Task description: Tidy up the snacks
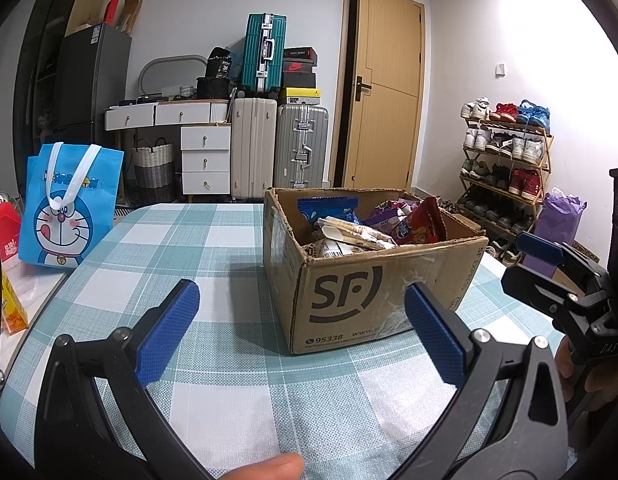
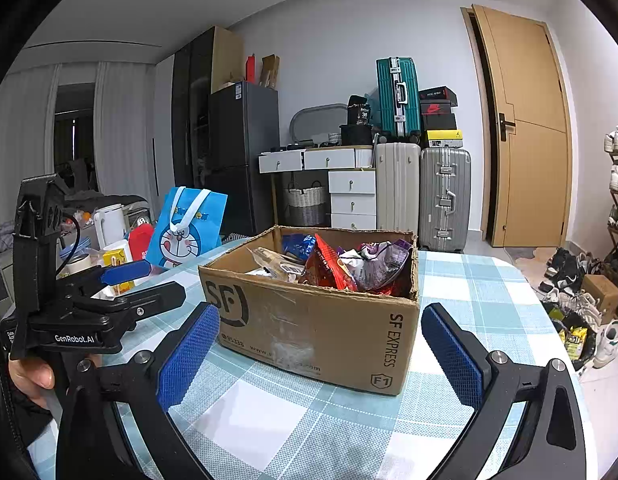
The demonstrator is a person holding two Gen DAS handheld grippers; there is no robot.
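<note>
Already the snack packets [image 1: 373,224] sit heaped in the cardboard box [image 2: 309,320] at mid-frame on the checked counter [image 1: 213,392], with none loose on the cloth; whether more lie outside the views is unclear. Left hand-held gripper [image 1: 301,328] and right hand-held gripper [image 2: 321,352] both gape wide, holding nothing

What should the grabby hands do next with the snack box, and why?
Probably move the right gripper forward over the cardboard box toward the red snack bag. Both grippers are open and empty, short of the box, and the bag sticks up highest.
</note>
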